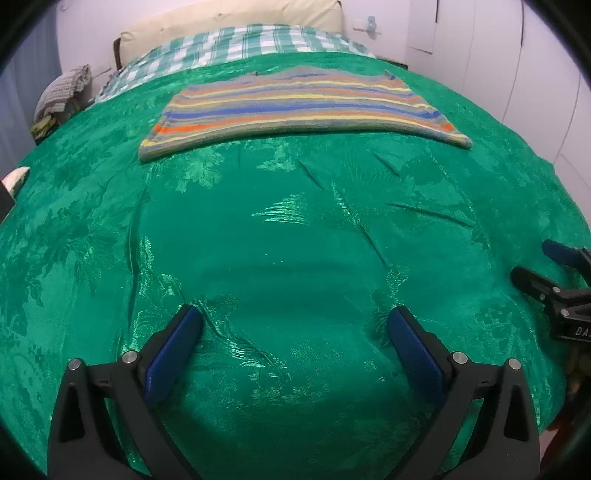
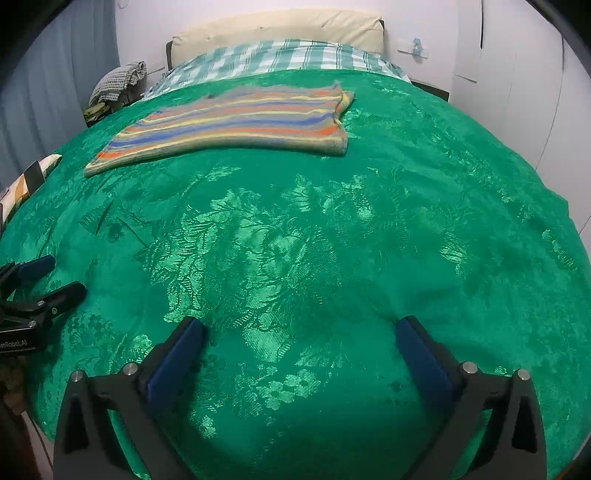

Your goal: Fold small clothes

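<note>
**Task Status: Striped Garment Laid Out, Both Grippers Idle**

The left gripper [image 1: 293,325], a black two-finger tool with blue pads, has its fingers spread wide and holds nothing. The right gripper [image 2: 299,336], of the same build, is likewise spread and empty. Both hover above the near part of the green, leaf-patterned satin bedspread [image 1: 280,236], side by side, each just visible at the edge of the other's view.

The task item, a small knitted garment with orange, yellow, blue and grey stripes [image 1: 299,107], lies flat on the far half of the bedspread, well apart from both grippers and short of the green-and-white checked sheet [image 1: 258,42] and the cream pillow [image 1: 229,22] at the head of the bed. From the right wrist view its right edge appears doubled over [image 2: 341,107], which suggests that a fold may already be made; whether it is a full fold cannot be told.

Judgement: the garment looks compact and squared. Either the fold is finished and the grippers are clear of it, or further folds remain. A crumpled grey checked cloth [image 1: 62,90] sits beside the bed; whether it belongs to the task cannot be told.
</note>
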### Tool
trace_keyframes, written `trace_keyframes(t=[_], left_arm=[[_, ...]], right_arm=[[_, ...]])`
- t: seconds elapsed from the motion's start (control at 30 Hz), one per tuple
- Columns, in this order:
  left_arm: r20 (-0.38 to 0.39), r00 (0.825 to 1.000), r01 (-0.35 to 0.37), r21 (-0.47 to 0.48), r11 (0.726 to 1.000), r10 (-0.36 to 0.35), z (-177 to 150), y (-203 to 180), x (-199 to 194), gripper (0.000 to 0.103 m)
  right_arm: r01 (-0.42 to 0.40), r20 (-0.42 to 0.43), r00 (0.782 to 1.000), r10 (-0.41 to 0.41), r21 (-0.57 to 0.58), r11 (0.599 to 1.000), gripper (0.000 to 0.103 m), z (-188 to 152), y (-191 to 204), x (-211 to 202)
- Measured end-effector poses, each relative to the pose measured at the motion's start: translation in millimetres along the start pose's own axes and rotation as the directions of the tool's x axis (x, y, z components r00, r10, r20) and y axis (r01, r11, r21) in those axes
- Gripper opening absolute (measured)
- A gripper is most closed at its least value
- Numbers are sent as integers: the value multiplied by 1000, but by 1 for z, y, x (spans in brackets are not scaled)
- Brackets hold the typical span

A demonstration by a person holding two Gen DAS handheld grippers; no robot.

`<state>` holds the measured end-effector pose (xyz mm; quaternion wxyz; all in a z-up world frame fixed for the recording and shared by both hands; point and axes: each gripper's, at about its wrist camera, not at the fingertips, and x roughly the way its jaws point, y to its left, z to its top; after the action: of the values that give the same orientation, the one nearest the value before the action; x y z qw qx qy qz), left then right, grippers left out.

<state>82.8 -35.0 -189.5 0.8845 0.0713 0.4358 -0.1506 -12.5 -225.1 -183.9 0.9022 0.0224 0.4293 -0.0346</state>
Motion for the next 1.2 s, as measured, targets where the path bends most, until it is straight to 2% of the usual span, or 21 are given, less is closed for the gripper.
trace_keyframes(t=[1.2], left_arm=[[-8,1000,-21,33,999,21,-1,-3,5,102]], right_arm=[[46,-59,997,-47,-14,999,103,4,6,4]])
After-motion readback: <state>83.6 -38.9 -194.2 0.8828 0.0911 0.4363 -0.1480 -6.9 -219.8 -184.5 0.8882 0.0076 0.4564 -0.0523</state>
